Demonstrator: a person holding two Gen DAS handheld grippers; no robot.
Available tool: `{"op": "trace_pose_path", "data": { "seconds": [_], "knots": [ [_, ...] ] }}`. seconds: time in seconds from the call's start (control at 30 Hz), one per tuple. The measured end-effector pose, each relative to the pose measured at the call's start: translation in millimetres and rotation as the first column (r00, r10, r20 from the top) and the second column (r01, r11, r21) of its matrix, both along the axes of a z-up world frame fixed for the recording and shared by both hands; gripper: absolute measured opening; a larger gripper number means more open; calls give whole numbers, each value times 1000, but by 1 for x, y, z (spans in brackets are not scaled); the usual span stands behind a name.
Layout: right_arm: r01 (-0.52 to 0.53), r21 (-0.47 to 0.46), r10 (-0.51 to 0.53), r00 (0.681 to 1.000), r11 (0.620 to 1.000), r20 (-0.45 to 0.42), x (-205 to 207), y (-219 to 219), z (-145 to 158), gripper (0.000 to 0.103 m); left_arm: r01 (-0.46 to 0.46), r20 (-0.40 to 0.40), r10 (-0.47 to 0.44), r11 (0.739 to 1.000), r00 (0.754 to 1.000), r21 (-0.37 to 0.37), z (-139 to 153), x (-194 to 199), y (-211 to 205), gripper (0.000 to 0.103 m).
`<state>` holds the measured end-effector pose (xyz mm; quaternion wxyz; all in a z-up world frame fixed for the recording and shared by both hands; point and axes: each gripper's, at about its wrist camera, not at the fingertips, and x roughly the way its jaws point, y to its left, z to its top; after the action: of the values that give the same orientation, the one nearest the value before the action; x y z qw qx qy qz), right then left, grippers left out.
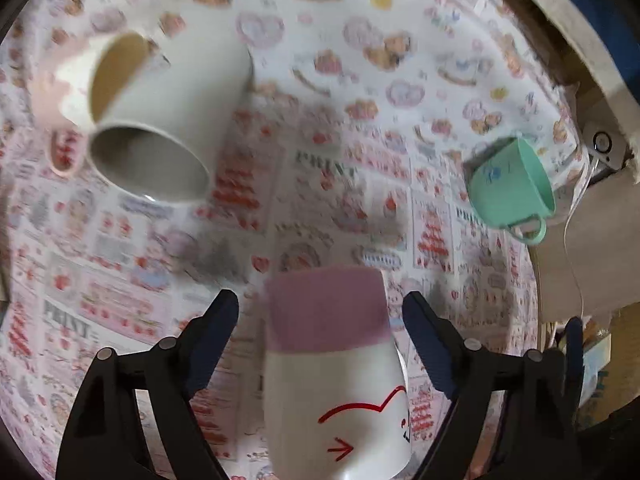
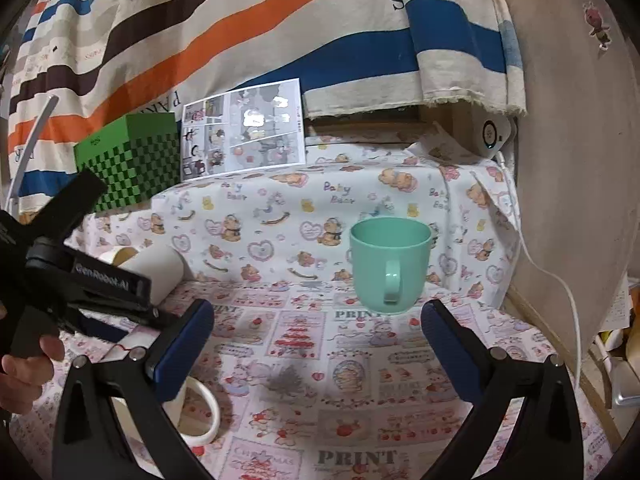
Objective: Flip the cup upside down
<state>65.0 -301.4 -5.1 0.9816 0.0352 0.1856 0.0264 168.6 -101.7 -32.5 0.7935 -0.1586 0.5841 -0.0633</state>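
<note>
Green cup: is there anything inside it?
The green cup stands upright on the tablecloth. Only the top of its inner wall shows, and that is bare. The bottom is hidden by the near wall, so I cannot tell.

Bare cloth (image 2: 304,360) before the right claw (image 2: 316,332) — only the green cup (image 2: 390,264) stands ahead

Green cup (image 2: 390,266) looks like smooth matt plastic. White mug (image 1: 336,380) shows a glossy ceramic-like glaze, and the printed tablecloth (image 2: 320,360) is soft cloth.
</note>
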Motion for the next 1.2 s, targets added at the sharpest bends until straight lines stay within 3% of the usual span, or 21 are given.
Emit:
{"op": "trace_pose_path", "data": {
  "seconds": [0.13, 0.2, 0.27, 0.33, 0.43, 0.53, 0.67, 0.87, 1.17, 1.2],
  "knots": [
    [-14, 16, 14, 1000, 1000, -21, 2, 0, -2, 103, 20, -35, -20, 1000, 999, -12, -11, 4, -5, 78],
    [-23, 48, 26, 998, 999, -53, 7, -3, -4, 103, 26, -57, -27, 1000, 998, -13, -15, 8, -6, 67],
    [-12, 67, 17, 998, 998, -66, 9, -7, -6, 103, 7, -55, -10, 999, 998, -44, -15, 9, -1, 64],
    [-3, 85, 9, 997, 996, -75, 9, -11, -7, 103, -7, 1, 7, 999, 1000, -52, -7, 3, 3, 64],
    [-6, 109, 18, 994, 994, -105, 14, -14, -10, 103, 14, 152, -23, 998, 988, 62, 19, -13, 0, 64],
    [-6, 117, 20, 993, 993, -116, 15, -15, -11, 103, -1, 293, -47, 987, 955, 162, 47, -34, -3, 64],
    [-15, 86, 23, 996, 996, -89, 10, -9, -7, 103, -29, 407, -58, 978, 912, 205, 67, -53, 1, 64],
    [-27, 56, 30, 998, 998, -64, 7, -4, -5, 103, 2, 474, -144, 958, 869, 286, 64, -55, -3, 64],
    [-35, 48, 38, 997, 998, -69, 6, -3, -4, 103, 68, 507, -200, 961, 838, 266, 32, -54, -7, 65],
    [-37, 45, 40, 997, 998, -68, 7, -2, -4, 103, 63, 521, -202, 960, 829, 272, 32, -55, -6, 70]
  ]
}}
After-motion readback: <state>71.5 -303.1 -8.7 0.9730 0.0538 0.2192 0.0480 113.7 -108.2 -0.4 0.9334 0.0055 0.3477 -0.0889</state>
